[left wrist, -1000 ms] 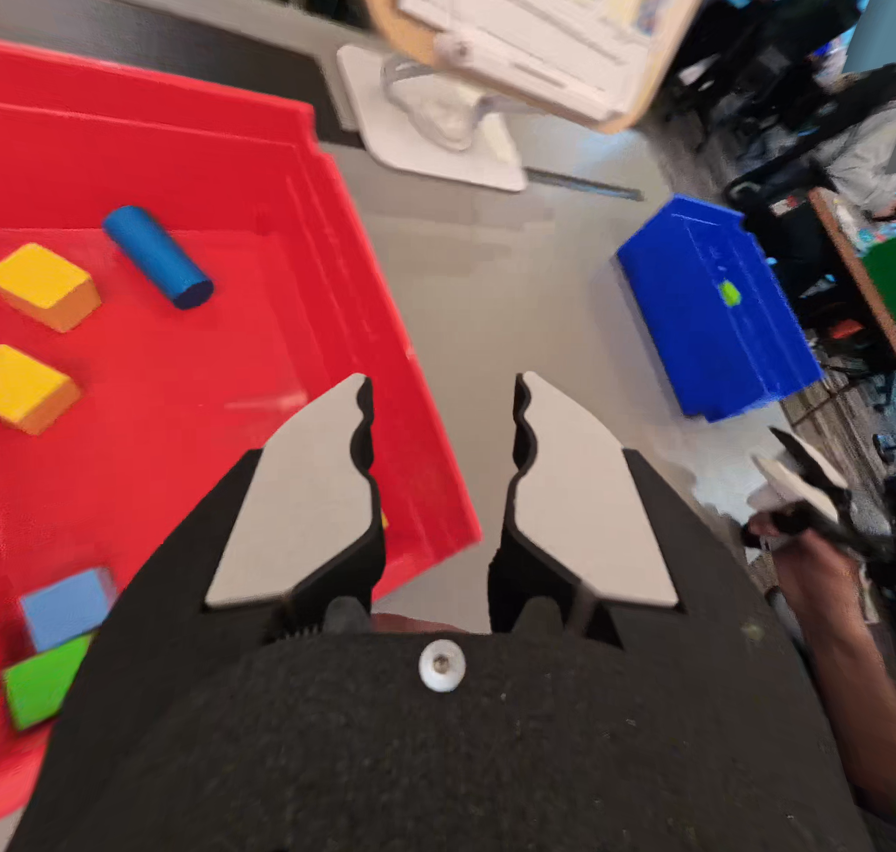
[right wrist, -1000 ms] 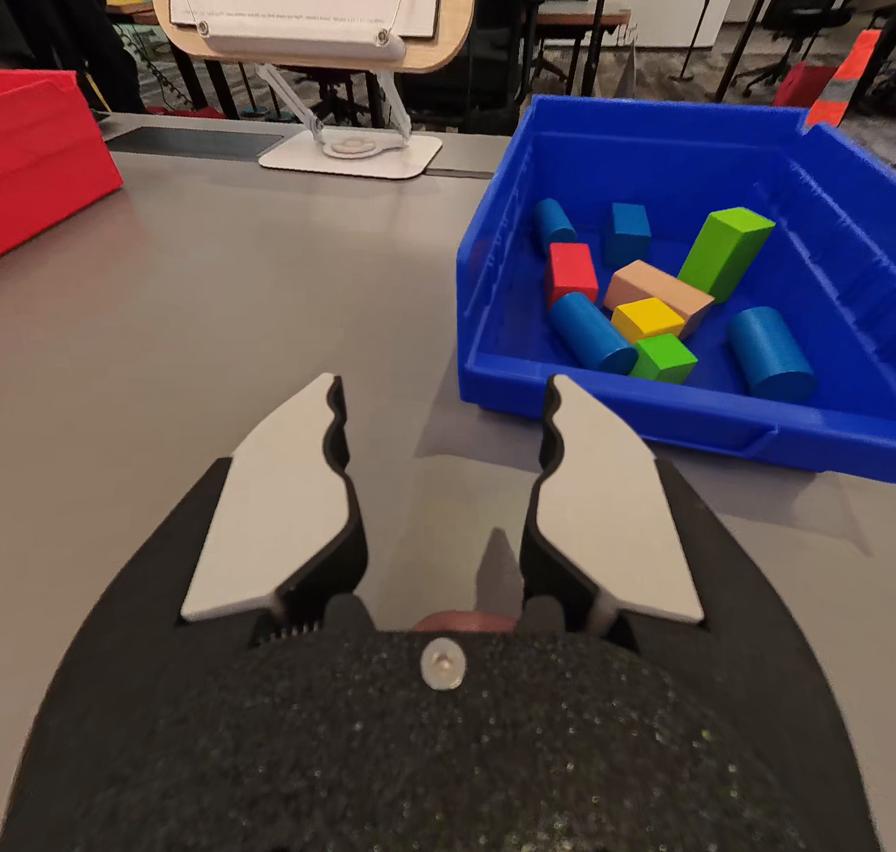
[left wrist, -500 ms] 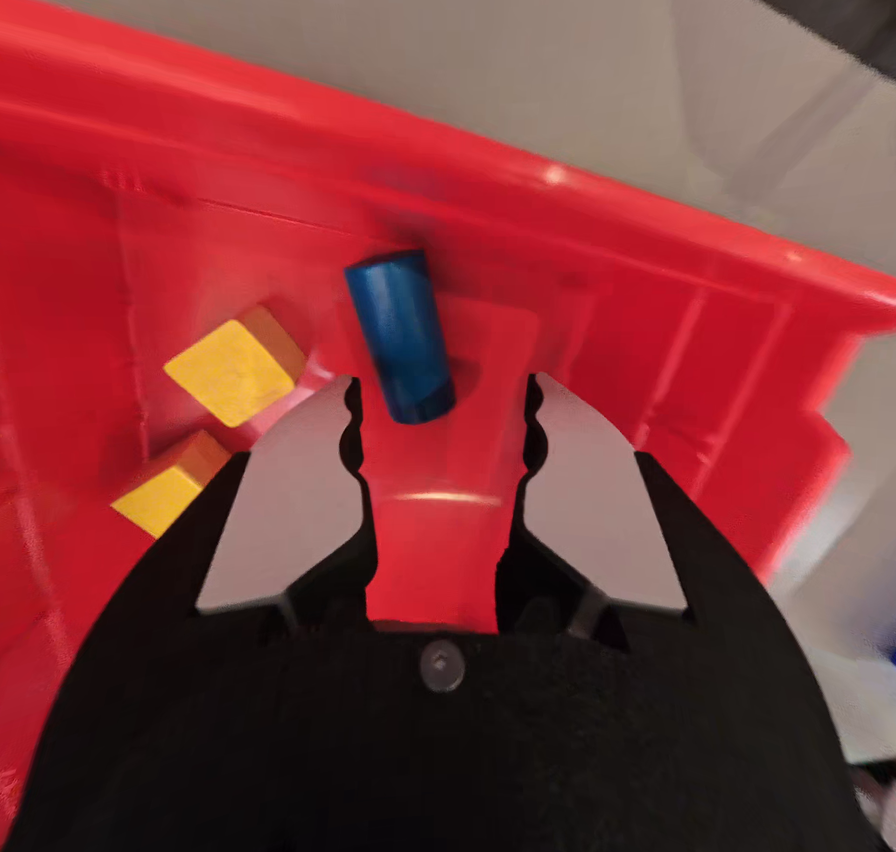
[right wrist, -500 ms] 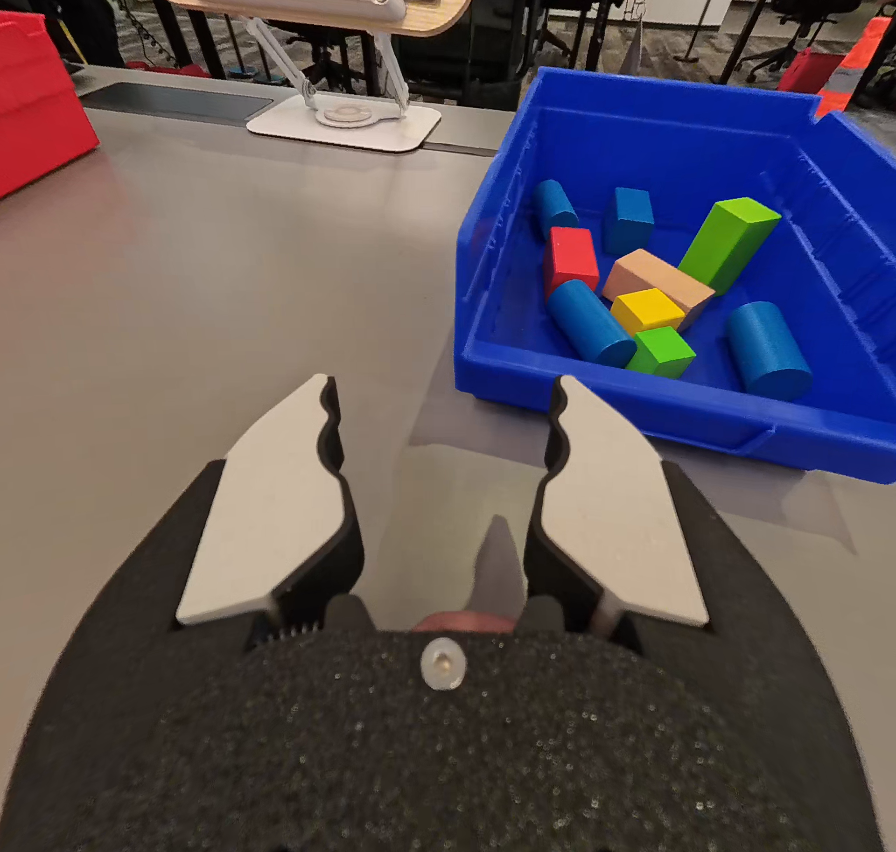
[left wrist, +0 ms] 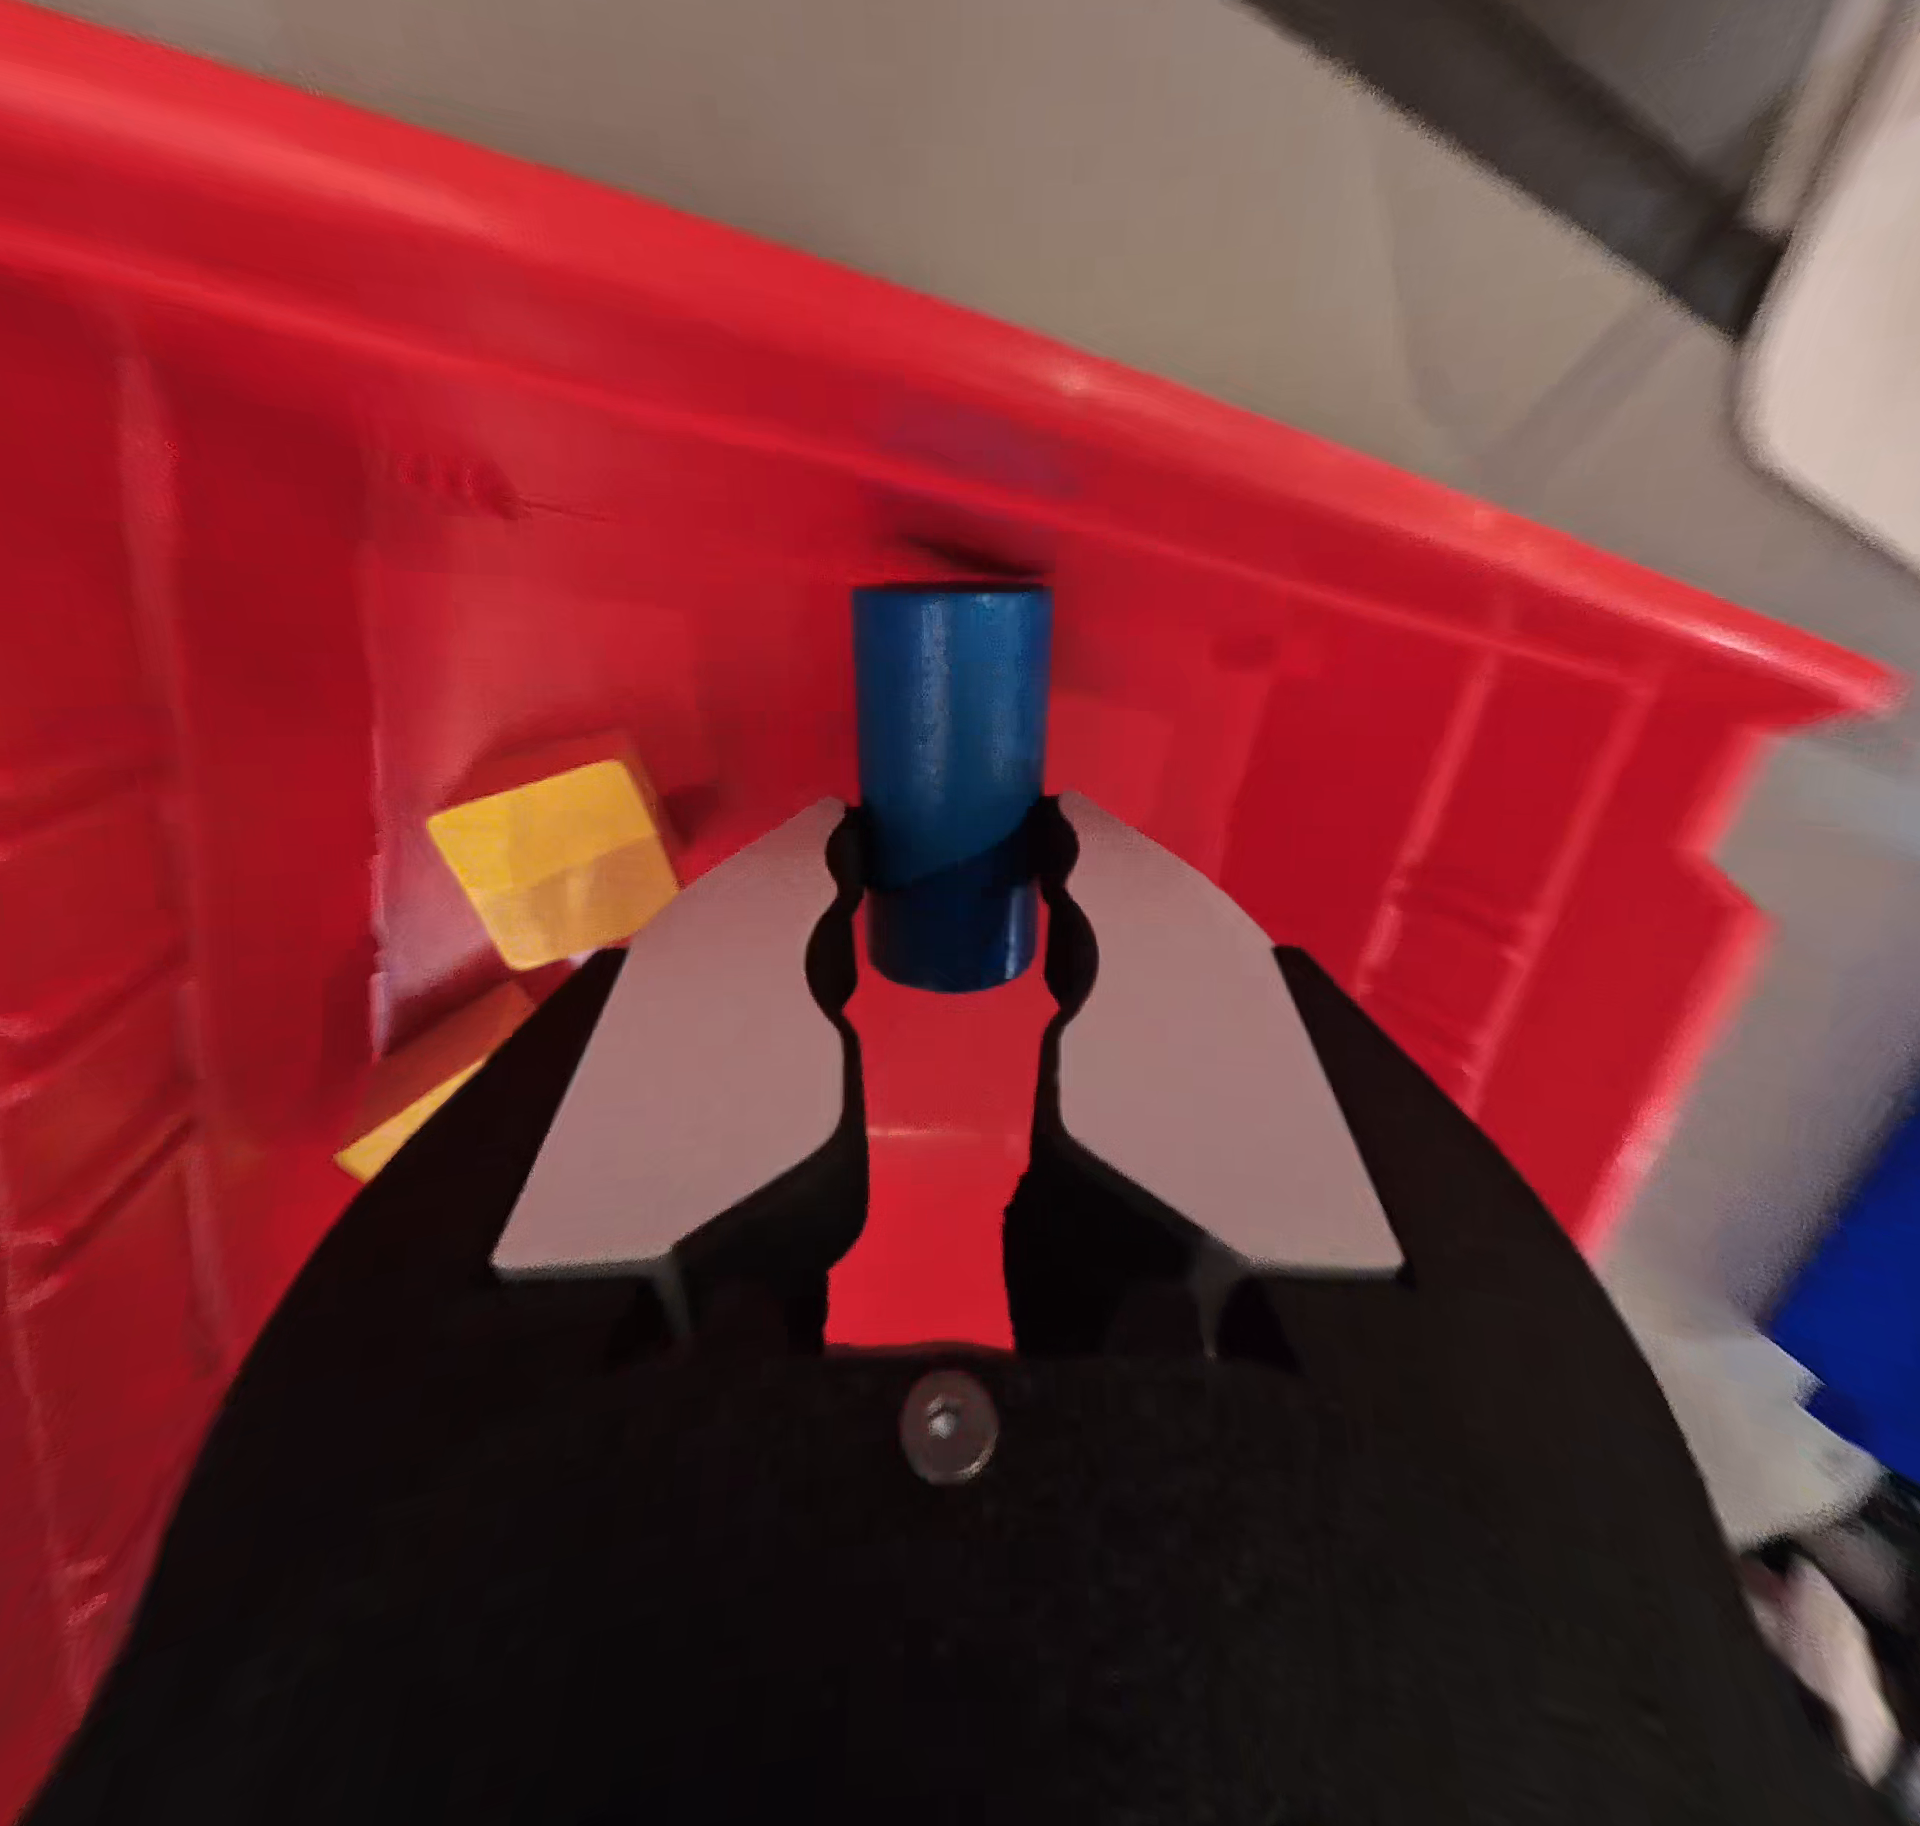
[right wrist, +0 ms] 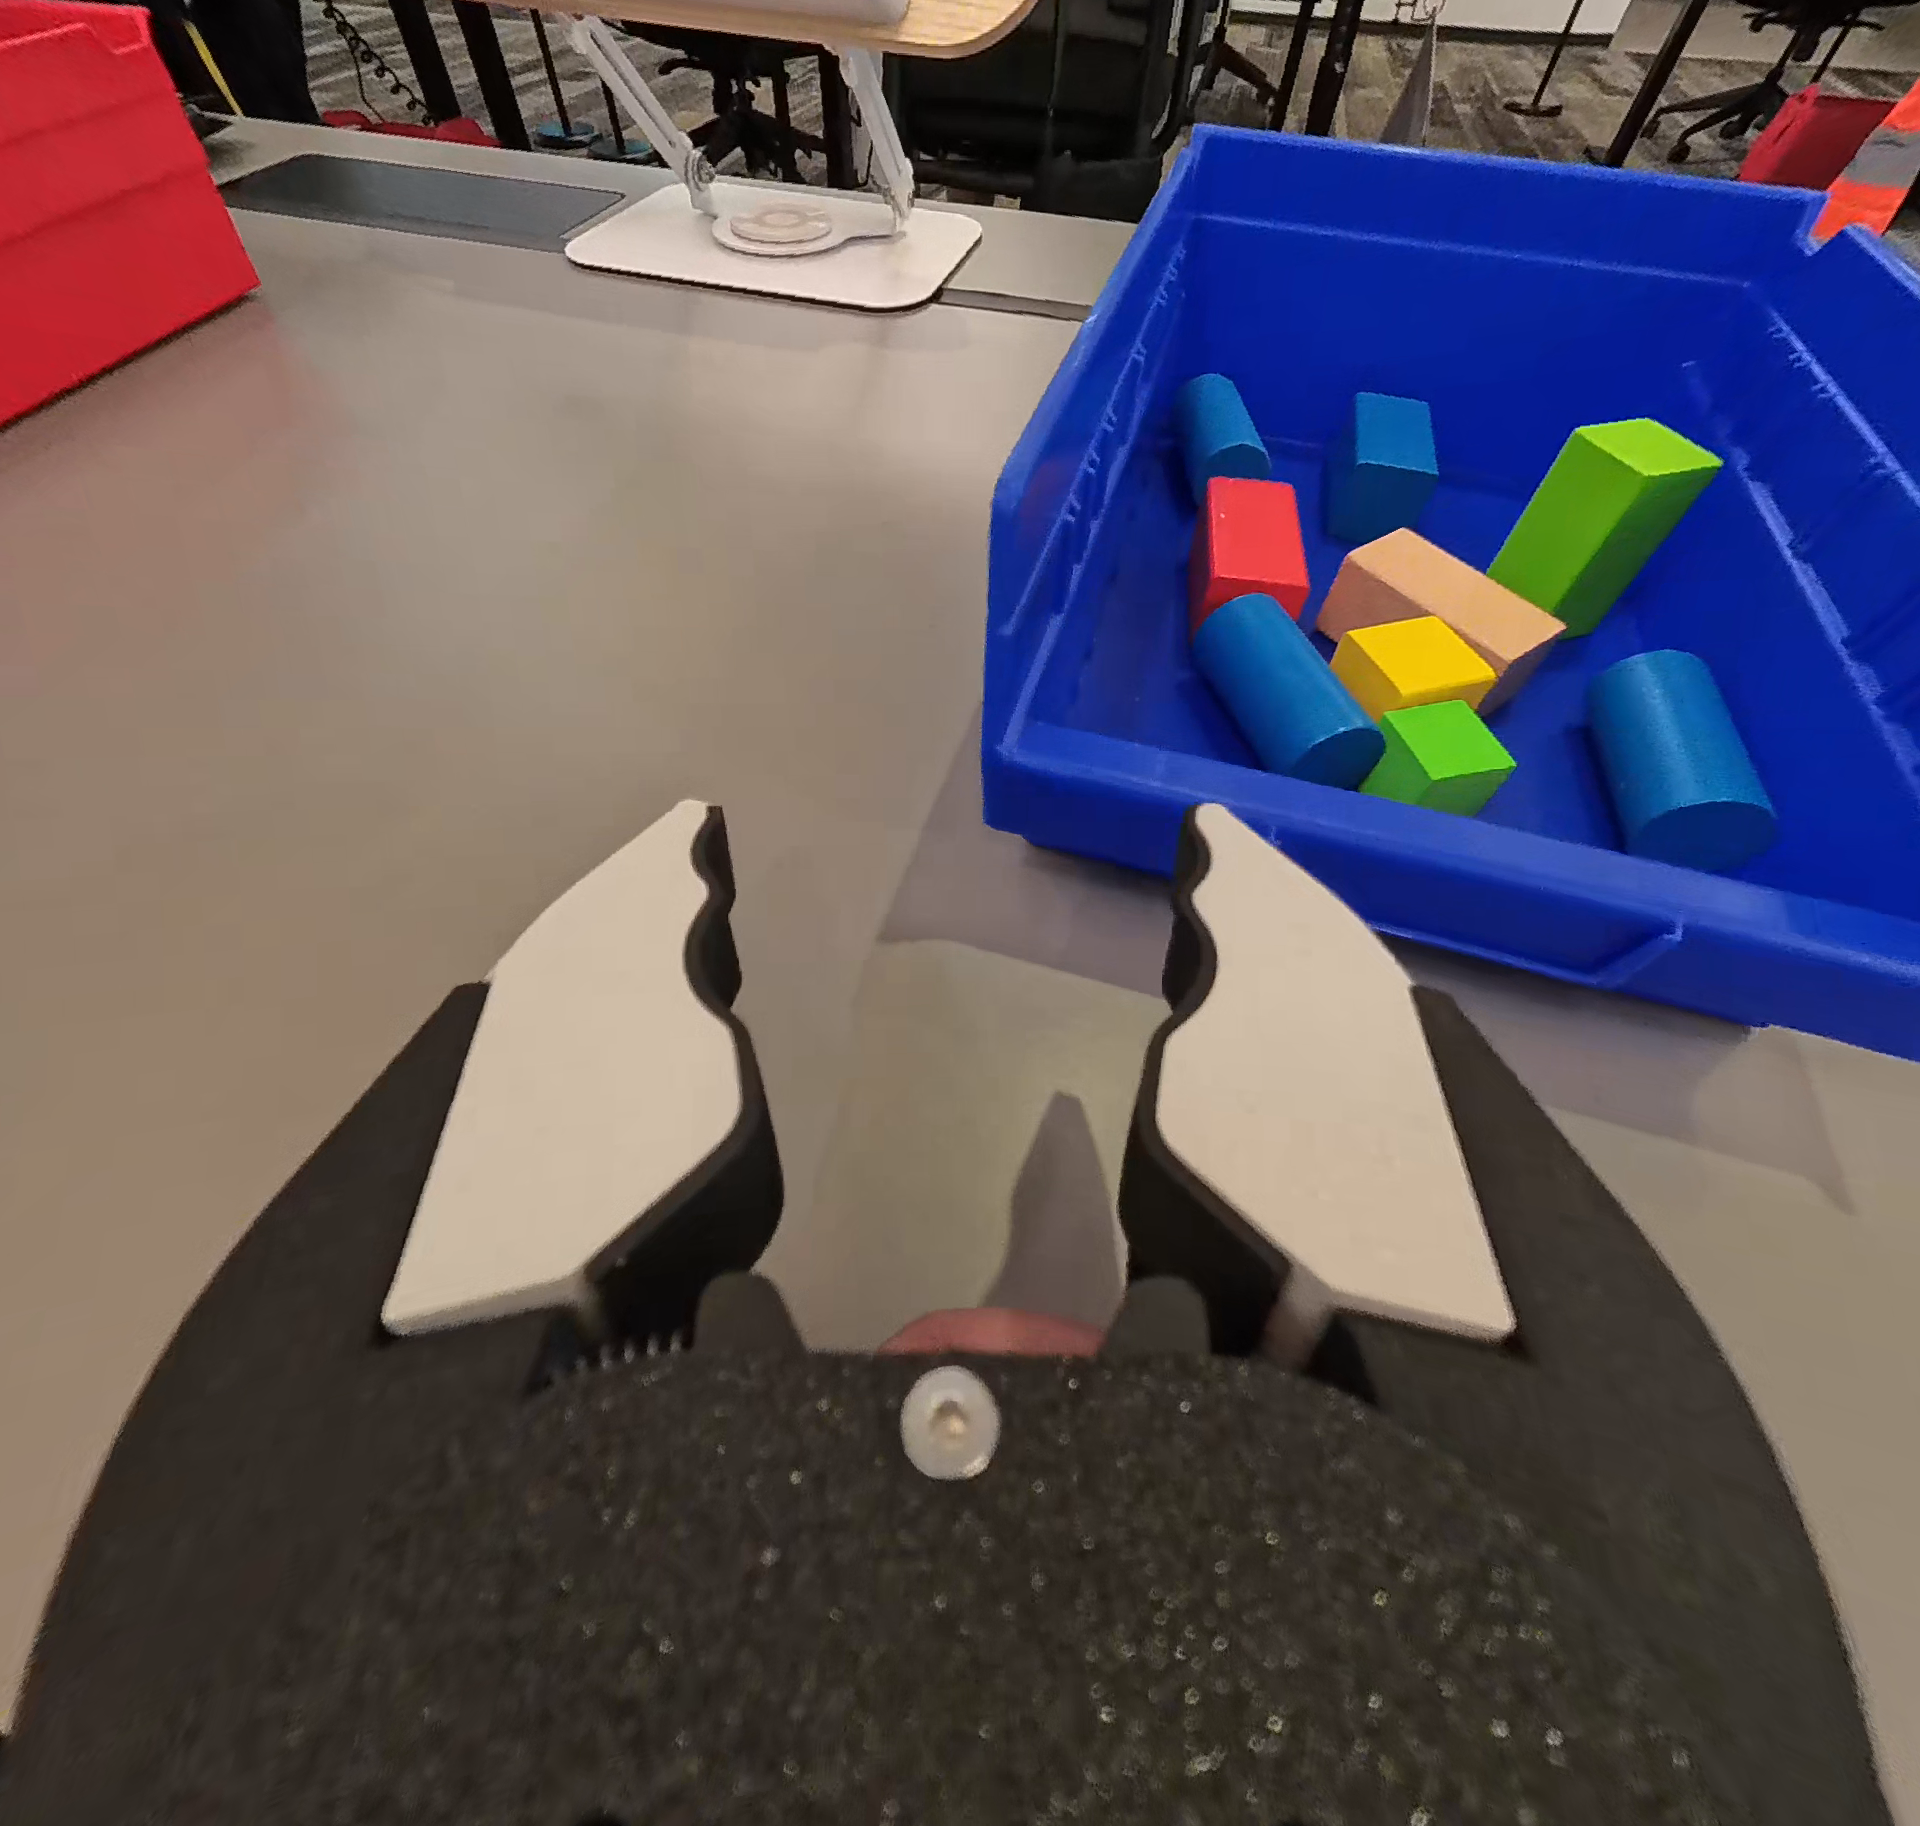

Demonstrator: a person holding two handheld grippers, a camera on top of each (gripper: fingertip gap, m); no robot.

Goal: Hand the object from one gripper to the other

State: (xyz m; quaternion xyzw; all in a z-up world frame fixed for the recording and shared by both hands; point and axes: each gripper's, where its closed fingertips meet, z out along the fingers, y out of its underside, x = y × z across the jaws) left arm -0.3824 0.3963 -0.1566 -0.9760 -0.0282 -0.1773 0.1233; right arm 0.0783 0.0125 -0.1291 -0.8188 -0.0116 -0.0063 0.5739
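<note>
The blue cylinder (left wrist: pixel 948 768) sits inside the red bin (left wrist: pixel 1403 654), its near end between the tips of the left gripper (left wrist: pixel 948 841), whose jaws have narrowed onto it, apparently touching both sides, though blur makes that uncertain. Left of the jaws lies a yellow block (left wrist: pixel 551 857). The right gripper (right wrist: pixel 951 872) hangs wide and empty above the grey table (right wrist: pixel 520 581); the blue bin (right wrist: pixel 1455 893) stands ahead to the jaws' right.
</note>
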